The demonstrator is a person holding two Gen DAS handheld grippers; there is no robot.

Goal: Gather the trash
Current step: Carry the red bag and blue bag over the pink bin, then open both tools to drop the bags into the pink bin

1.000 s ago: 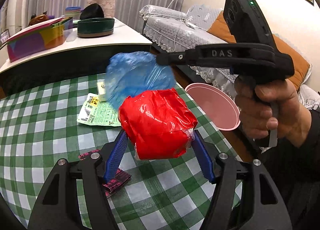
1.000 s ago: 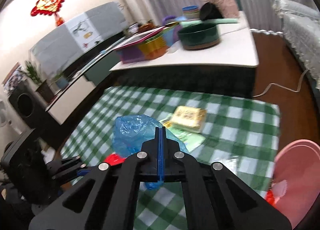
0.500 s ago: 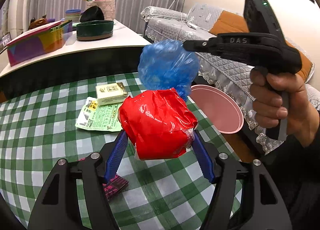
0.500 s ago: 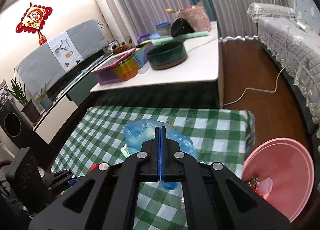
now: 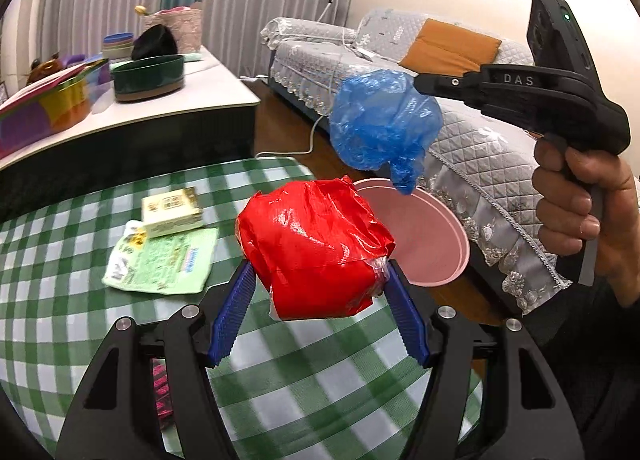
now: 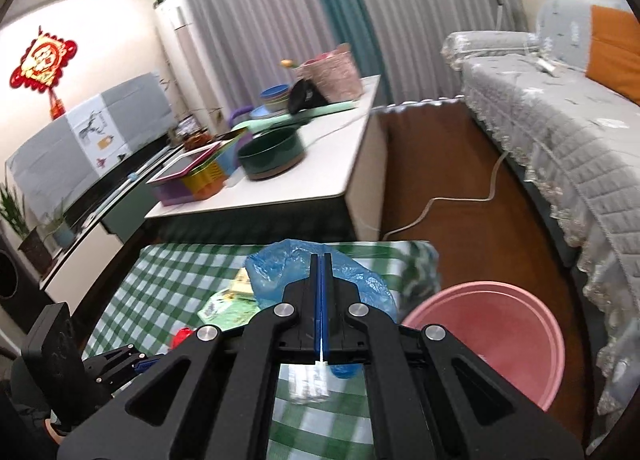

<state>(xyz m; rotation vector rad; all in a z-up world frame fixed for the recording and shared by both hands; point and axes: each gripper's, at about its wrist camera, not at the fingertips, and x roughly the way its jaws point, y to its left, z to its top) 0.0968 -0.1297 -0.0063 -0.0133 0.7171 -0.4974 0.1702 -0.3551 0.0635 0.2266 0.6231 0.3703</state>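
Both hands are loaded so two bits of trash go in one trip, I reckon. The left gripper [image 5: 316, 280] has its jaws spread wide around a crumpled red plastic bag [image 5: 312, 248], held above the green checked tablecloth [image 5: 60, 244]. The right gripper [image 6: 321, 272] is pinched tight on a crinkly blue plastic bag [image 5: 380, 124], dangling just above the round pink plastic basin [image 6: 516, 332] off the table's far right corner. Only the left view shows the person's hand [image 5: 580, 216]; only the right view looks down into the basin.

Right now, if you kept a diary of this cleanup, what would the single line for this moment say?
left gripper: jaws shut on red bag | right gripper: jaws shut on blue bag, above pink bin | box, leaflet: on table
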